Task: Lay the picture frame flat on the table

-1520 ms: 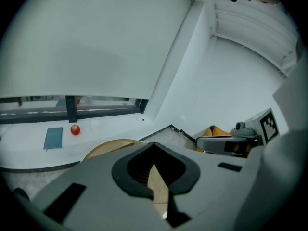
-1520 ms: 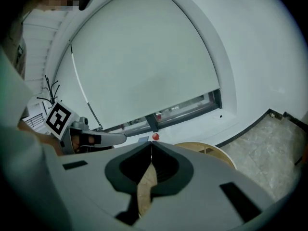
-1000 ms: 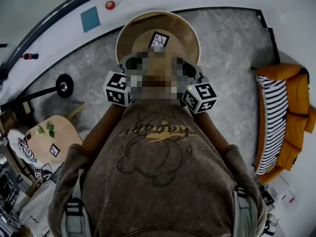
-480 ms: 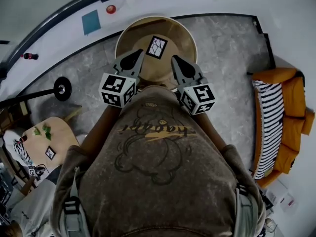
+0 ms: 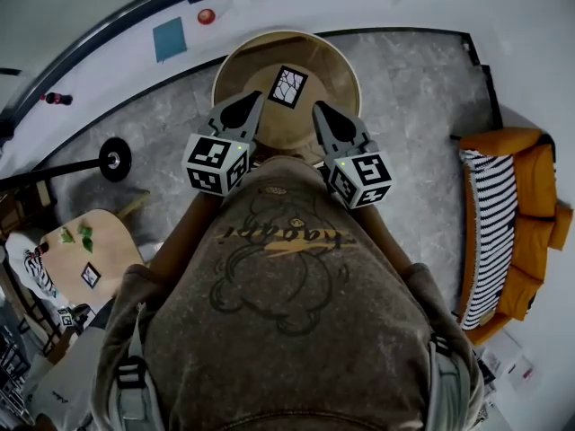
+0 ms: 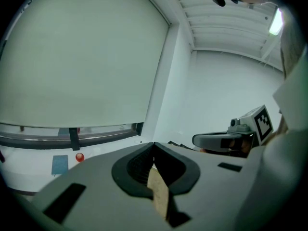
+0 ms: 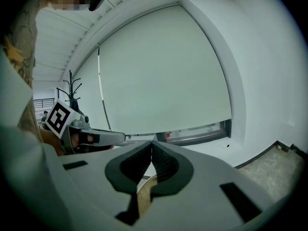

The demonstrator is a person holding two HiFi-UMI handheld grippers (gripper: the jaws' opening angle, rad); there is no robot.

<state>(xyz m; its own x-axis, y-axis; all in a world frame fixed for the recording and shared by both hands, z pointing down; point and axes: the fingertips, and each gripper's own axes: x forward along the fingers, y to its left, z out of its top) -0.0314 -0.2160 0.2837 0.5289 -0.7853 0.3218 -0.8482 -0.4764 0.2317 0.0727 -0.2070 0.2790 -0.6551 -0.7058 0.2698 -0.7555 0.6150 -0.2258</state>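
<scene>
Head view: you stand over the round wooden table (image 5: pixel 337 61); picture frame (image 5: pixel 288 86) sits on it near centre, dark border, white pic w/ black branching lines, face turned up to the camera; can't tell if it lies fully flat or leans back.

L gripper (image 5: pixel 237 112) and R gripper (image 5: pixel 327 118) are both held out in front of your chest, tips over the near part of the tabletop; frame lies between the two and a bit beyond the tips, apart from both.

L gripper view: claw pressed together, ribbed pads (image 6: pixel 139 166) meet at the tip, nothing pinched; tan tabletop shows thru the slot below; R gripper visible off to the right.

R gripper view: claw likewise pressed together, pads (image 7: pixel 164 165) meeting at the tip, nothing between; strip of tabletop shows under them; L gripper off to the left.

Surroundings: orange sofa (image 5: pixel 535 196) w/ striped throw (image 5: pixel 499 232) at right; small wooden side table (image 5: pixel 108 236) lower left; grey stone-look floor (image 5: pixel 413 106).
</scene>
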